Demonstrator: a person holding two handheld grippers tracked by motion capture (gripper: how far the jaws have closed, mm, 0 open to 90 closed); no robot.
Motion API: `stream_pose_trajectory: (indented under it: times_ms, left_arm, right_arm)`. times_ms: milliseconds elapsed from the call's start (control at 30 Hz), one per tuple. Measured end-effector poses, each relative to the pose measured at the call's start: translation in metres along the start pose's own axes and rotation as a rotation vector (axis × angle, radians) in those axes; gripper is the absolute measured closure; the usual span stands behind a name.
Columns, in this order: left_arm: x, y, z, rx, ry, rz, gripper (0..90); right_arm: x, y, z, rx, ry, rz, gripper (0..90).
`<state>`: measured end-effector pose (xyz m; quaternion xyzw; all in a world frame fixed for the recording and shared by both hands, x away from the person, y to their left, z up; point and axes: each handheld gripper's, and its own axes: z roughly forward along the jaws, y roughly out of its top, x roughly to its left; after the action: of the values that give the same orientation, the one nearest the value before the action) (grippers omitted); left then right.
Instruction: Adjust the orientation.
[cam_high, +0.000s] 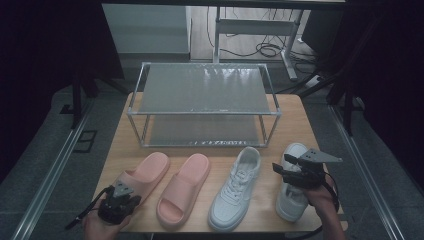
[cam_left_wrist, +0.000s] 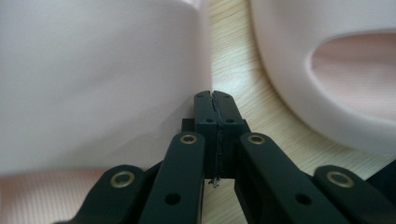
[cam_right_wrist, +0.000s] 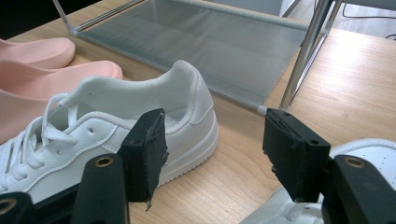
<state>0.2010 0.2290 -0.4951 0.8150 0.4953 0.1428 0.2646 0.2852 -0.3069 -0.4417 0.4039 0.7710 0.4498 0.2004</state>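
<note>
On the wooden table, two pink slides and two white sneakers lie in a row before the two-tier shoe rack, likely waiting to be shelved. By the left pink slide, the left gripper has its jaws pressed together, holding nothing. Over the right white sneaker, the right gripper hovers with jaws wide, probably lining up a grab.

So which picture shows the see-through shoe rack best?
The high view: the whole shoe rack shows there, both shelves and the metal frame, standing behind the four shoes. The right gripper view catches just part of its lower shelf and one leg. In the left gripper view, pink slippers are up close.
</note>
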Motion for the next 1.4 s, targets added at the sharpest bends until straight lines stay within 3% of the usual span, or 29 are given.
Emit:
stream_pose_trajectory:
  times_ms: [467, 1067, 1133, 1200, 1233, 1267, 1300, 1333, 1400]
  left_arm:
    - [0.029, 0.001, 0.000, 0.007, 0.053, -0.056, 90.0]
    - [0.064, 0.015, 0.006, 0.027, 0.078, -0.114, 90.0]
    - [0.063, 0.016, 0.005, 0.020, 0.075, -0.110, 90.0]
    - [0.051, 0.025, -0.003, -0.017, 0.056, -0.078, 90.0]
    - [0.051, 0.025, -0.003, -0.017, 0.056, -0.078, 90.0]
    - [0.040, 0.036, -0.007, -0.042, 0.041, -0.042, 90.0]
    - [0.040, 0.036, -0.007, -0.042, 0.041, -0.042, 90.0]
    - [0.032, 0.051, -0.007, -0.059, 0.020, -0.013, 90.0]
    - [0.029, 0.060, -0.004, -0.062, 0.005, 0.001, 90.0]
  right_arm:
    - [0.001, 0.000, 0.000, 0.002, -0.005, -0.007, 39.9]
    - [0.000, -0.001, 0.001, 0.012, -0.010, -0.005, 39.9]
    - [0.000, -0.001, 0.001, 0.011, -0.010, -0.006, 39.9]
    - [0.000, -0.001, 0.001, 0.008, -0.012, -0.006, 39.9]
    - [0.000, -0.001, 0.000, 0.007, -0.012, -0.005, 40.0]
    - [0.000, 0.000, 0.000, 0.006, -0.011, -0.005, 39.9]
    - [0.000, 0.000, 0.000, 0.006, -0.011, -0.005, 39.9]
    - [0.000, 0.000, -0.001, 0.004, -0.012, -0.005, 40.0]
    - [0.000, 0.000, -0.001, 0.004, -0.011, -0.005, 40.0]
